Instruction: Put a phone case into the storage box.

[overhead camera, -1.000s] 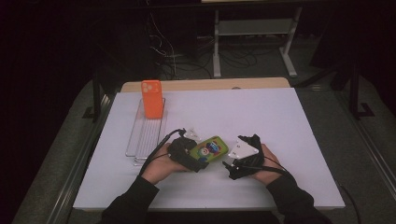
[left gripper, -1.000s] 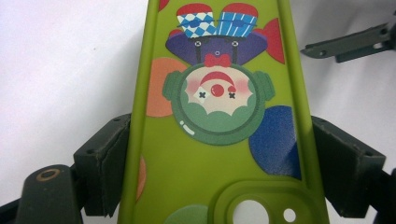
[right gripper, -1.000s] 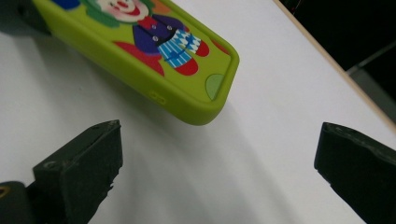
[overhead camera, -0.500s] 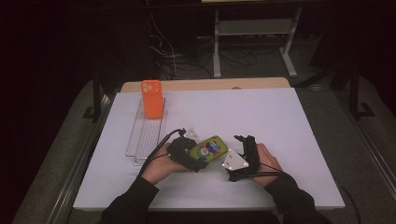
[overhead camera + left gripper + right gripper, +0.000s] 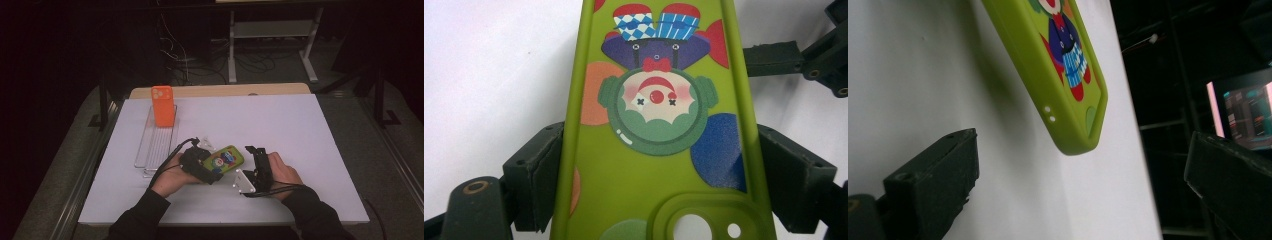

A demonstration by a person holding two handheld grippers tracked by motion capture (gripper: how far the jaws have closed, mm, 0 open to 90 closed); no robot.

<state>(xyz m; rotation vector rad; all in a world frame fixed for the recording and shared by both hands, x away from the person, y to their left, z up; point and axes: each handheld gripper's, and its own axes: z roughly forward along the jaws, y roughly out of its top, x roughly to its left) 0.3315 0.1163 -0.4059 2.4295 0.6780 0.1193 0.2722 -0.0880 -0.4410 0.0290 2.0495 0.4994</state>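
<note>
The green phone case (image 5: pixel 223 160) sits clamped across its width in your left gripper (image 5: pixel 200 162), near the front middle of the white table (image 5: pixel 260 120). In the left gripper view the case (image 5: pixel 659 150) runs up between the two black pads (image 5: pixel 536 182), one pressed against each long edge, with the clown print facing the camera and the camera cut-out at the bottom. Your right gripper (image 5: pixel 257 167) is just beside the case's free end, not touching it; its jaws stand wide apart with nothing between them. In the right gripper view the case's far end (image 5: pixel 1068 85) hangs above the tabletop, ahead of the spread jaws. Farther back on the left, an orange phone case (image 5: pixel 162 105) stands upright at the far end of a clear rack (image 5: pixel 155 145).
</note>
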